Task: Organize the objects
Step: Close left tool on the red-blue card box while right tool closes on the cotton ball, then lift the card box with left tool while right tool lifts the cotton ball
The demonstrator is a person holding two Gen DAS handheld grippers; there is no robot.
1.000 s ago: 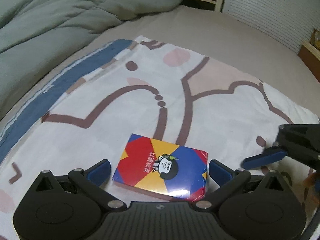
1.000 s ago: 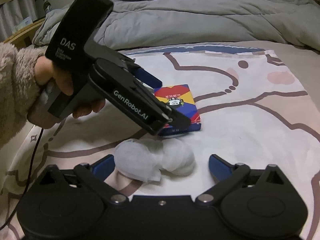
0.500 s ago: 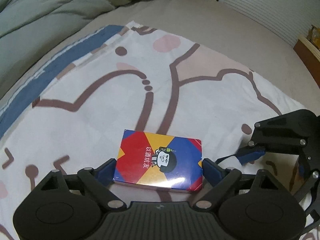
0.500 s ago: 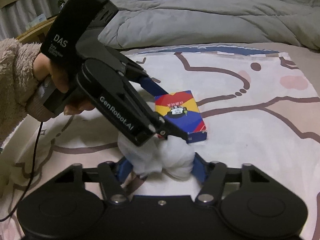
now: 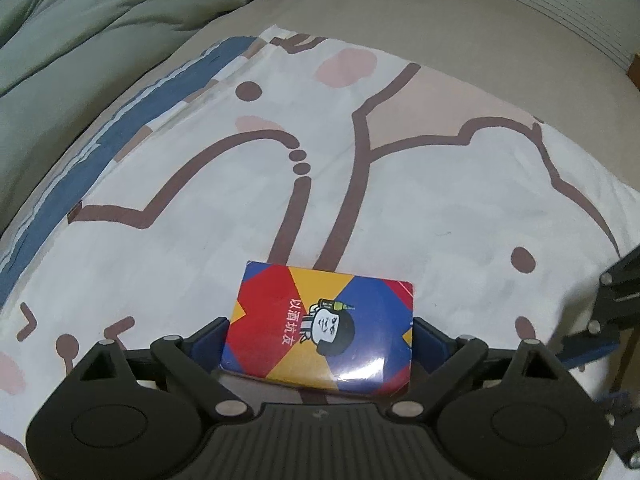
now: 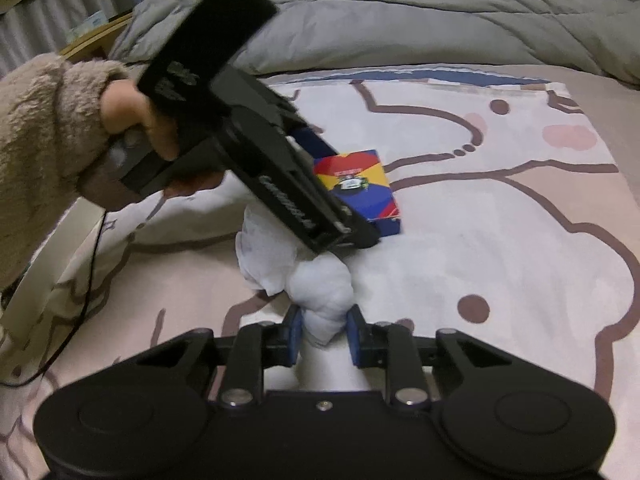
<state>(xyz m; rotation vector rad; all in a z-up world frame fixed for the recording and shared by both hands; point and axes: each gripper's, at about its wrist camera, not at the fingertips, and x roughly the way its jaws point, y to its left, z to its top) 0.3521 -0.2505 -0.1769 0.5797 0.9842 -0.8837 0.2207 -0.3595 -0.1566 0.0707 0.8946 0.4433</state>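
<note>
**Inspector:** On the patterned cloth point(image 5: 420, 208) spread over the bed lies the card box point(image 5: 320, 336), flat, face up. Left gripper point(image 5: 320, 340)?

**Assistant:** Its blue fingers point(image 5: 208, 340) flank the box's short ends, very close. The jaws are opening; whether the pads touch the box I cannot tell.

**Inspector:** Right gripper point(image 6: 323, 330)?

**Assistant:** Narrow, clamped on the white cotton pads point(image 6: 320, 292), which bunch up between its fingers. The wad sits just in front of the box, partly under the left gripper's body.

**Inspector:** Surroundings?

**Assistant:** A hand point(image 6: 132, 120) in a fuzzy beige sleeve point(image 6: 44, 128) grips the left tool. A grey-green quilt point(image 6: 400, 20) is heaped behind the cloth.
</note>
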